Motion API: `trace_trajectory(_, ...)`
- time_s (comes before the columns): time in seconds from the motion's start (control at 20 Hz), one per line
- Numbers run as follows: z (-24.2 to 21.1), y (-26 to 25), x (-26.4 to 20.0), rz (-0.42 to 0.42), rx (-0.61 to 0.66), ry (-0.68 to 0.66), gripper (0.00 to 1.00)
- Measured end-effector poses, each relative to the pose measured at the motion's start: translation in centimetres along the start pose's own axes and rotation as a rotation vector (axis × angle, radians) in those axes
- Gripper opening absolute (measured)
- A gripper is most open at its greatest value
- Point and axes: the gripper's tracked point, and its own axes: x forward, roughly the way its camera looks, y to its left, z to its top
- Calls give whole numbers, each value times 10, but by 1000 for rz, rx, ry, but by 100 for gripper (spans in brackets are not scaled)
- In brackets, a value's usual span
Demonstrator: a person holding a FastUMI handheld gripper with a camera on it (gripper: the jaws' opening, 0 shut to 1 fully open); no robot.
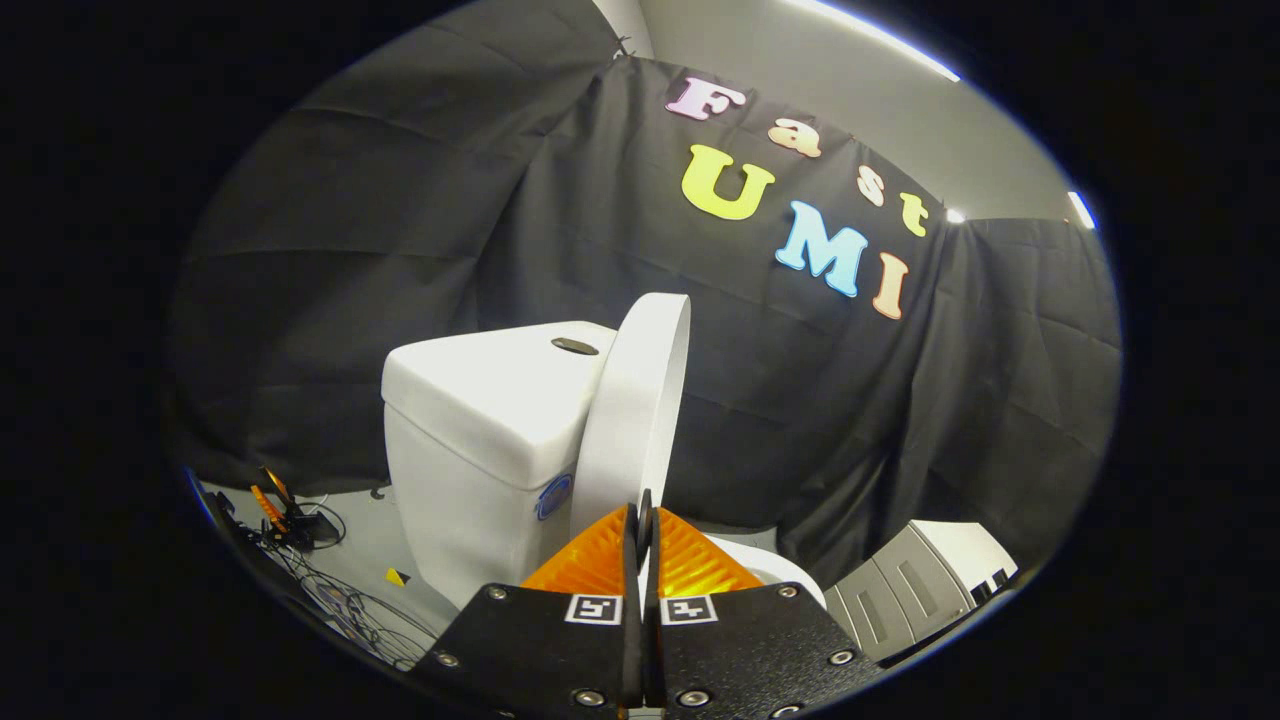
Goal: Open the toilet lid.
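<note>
A white toilet stands just ahead of me, its tank [480,420] to the left with a dark flush button [574,346] on top. The toilet lid [640,400] is raised almost upright, seen edge-on, and leans close to the tank. My gripper [640,515] sits at the lid's lower edge, and a thin white strip of the lid shows between the two nearly closed fingers, so both press on it. Part of the white seat or bowl [765,565] shows to the right behind the fingers.
Tools and tangled cables [300,535] lie on the grey floor left of the toilet, with a small yellow marker [397,577] nearby. A grey cabinet with drawers [915,585] stands to the right. Black cloth walls close in behind.
</note>
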Motion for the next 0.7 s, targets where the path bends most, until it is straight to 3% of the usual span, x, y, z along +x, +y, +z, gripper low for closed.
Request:
trace_trajectory(0.25,2,0,0,2,-12,11,0)
trace_trajectory(0.35,4,6,0,22,-44,19,8)
trace_trajectory(0.55,-1,16,-10,80,-69,25,37)
trace_trajectory(0.6,0,19,-15,103,-67,19,60)
trace_trajectory(0.7,2,23,-22,161,-57,19,93)
